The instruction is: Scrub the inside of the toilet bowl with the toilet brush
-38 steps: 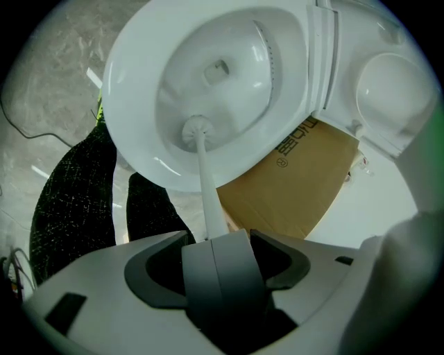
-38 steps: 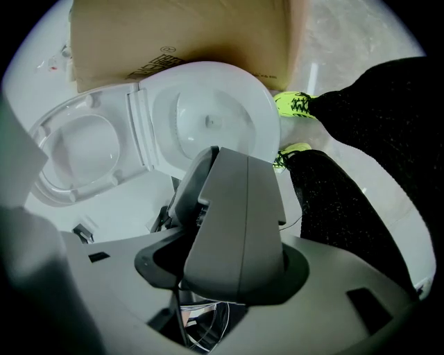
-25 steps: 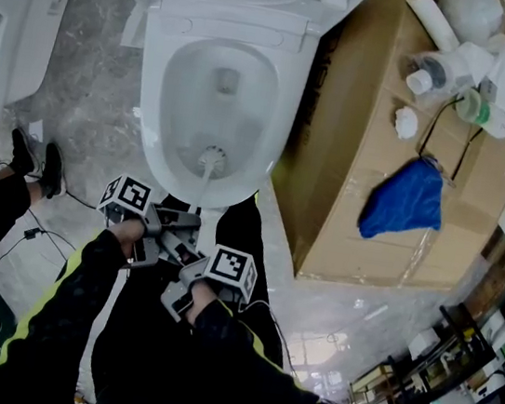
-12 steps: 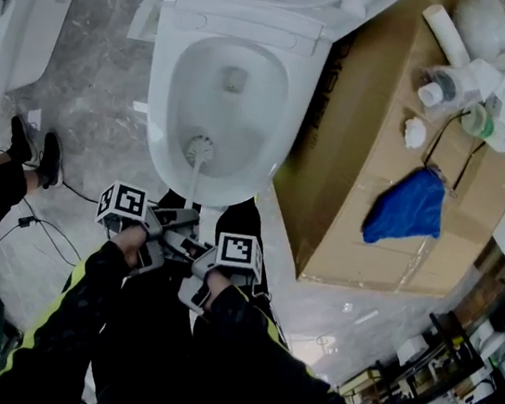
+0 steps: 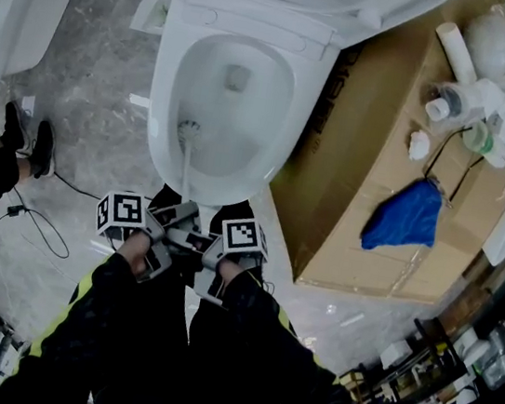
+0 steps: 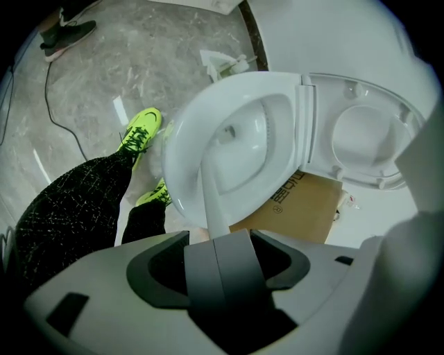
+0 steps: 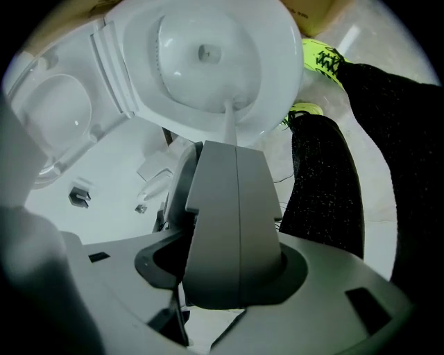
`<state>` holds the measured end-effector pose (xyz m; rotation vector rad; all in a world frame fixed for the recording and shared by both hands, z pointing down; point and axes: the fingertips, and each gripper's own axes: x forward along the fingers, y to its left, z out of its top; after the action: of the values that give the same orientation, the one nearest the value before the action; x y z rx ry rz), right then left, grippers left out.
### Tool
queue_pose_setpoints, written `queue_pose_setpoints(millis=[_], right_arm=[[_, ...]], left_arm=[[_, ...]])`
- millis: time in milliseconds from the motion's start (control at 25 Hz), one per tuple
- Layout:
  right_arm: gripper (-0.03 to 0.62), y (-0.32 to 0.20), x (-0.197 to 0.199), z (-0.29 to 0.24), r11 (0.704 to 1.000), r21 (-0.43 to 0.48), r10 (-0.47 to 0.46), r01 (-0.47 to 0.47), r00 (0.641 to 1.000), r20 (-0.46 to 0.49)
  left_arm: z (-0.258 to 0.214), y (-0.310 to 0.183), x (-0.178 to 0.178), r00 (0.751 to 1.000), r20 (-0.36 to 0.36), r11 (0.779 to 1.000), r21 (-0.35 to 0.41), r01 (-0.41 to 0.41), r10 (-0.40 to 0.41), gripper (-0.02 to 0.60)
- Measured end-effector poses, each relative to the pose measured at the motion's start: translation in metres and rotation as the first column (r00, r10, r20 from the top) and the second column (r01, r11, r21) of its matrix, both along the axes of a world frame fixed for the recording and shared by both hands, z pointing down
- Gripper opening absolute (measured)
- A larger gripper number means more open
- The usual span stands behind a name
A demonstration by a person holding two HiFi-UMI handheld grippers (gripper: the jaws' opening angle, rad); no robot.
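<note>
Claws: the left claw [image 6: 220, 239] has its jaws pinched tight on the white handle of the toilet brush [image 6: 211, 187], which comes straight out of their tips. The right claw [image 7: 232, 149] is also pressed to a thin seam, and the same handle rises just past its tips, so it looks clamped lower on the shaft.
Reason for double grip: two holds stacked along one thin handle likely stop it twisting and give leverage for pressing the bristles against the porcelain.
Brush position: in the head view the handle slants up over the front rim, and the round head sits low inside the toilet bowl [image 5: 163, 89], against its left inner wall, well short of the drain.
Bowl state: the seat and lid [image 6: 361, 132] are tipped up, leaving the inside open to the brush.
Arm pose: both forearms in dark sleeves come forward side by side, hands close together just before the bowl's front edge. The left claw [image 5: 175, 220] is slightly ahead of the right claw [image 5: 203, 247].
Stance: the person's green shoes [image 6: 139, 132] are planted on the floor beside the bowl.
Beside the bowl: a cardboard box [image 5: 363, 156] carries a blue cloth [image 5: 406, 215], untouched.
</note>
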<state>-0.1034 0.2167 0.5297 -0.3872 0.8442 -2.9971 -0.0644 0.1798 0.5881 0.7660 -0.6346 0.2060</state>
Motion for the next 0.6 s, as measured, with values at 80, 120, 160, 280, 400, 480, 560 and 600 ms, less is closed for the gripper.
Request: queue_pose_setpoints(millis=[80,120,160,280,400,480,560,600], right_arm=[[0.229,-0.001,0.001,0.003,1.000,0.012,-0.026,0.026,1.000,0.013],[0.229,-0.002,0.001,0.004,0.999,0.015,-0.037,0.036,0.999,0.020],[0.229,-0.003,0.001,0.006,0.999,0.018,-0.046,0.045,0.999,0.028],[0.229,-0.007,0.001,0.012,0.997,0.040,-0.065,0.063,0.997,0.043],[0.229,-0.013,0.001,0.018,0.995,0.069,-0.074,0.071,0.997,0.038],[0.229,-0.019,0.000,0.021,0.993,0.091,-0.078,0.075,0.996,0.031],[0.229,-0.025,0.000,0.024,0.991,0.107,-0.083,0.079,0.996,0.026],[0.229,-0.029,-0.001,0.026,0.990,0.114,-0.083,0.080,0.996,0.025]], left_arm=[[0.003,-0.004,0.001,1.000,0.000,0.999,0.026,0.027,-0.027,0.267],[0.004,-0.006,0.000,0.999,0.001,0.999,0.038,0.037,-0.037,0.267],[0.006,-0.008,0.000,0.999,0.002,0.998,0.048,0.043,-0.044,0.267],[0.010,-0.015,0.000,0.998,0.005,0.996,0.076,0.054,-0.055,0.267],[0.014,-0.023,0.000,0.998,0.004,0.993,0.102,0.056,-0.056,0.267],[0.017,-0.030,-0.001,0.998,0.002,0.991,0.121,0.054,-0.055,0.267],[0.019,-0.038,-0.001,0.999,0.001,0.989,0.141,0.052,-0.052,0.267],[0.020,-0.042,-0.002,0.999,0.000,0.987,0.150,0.050,-0.051,0.267]])
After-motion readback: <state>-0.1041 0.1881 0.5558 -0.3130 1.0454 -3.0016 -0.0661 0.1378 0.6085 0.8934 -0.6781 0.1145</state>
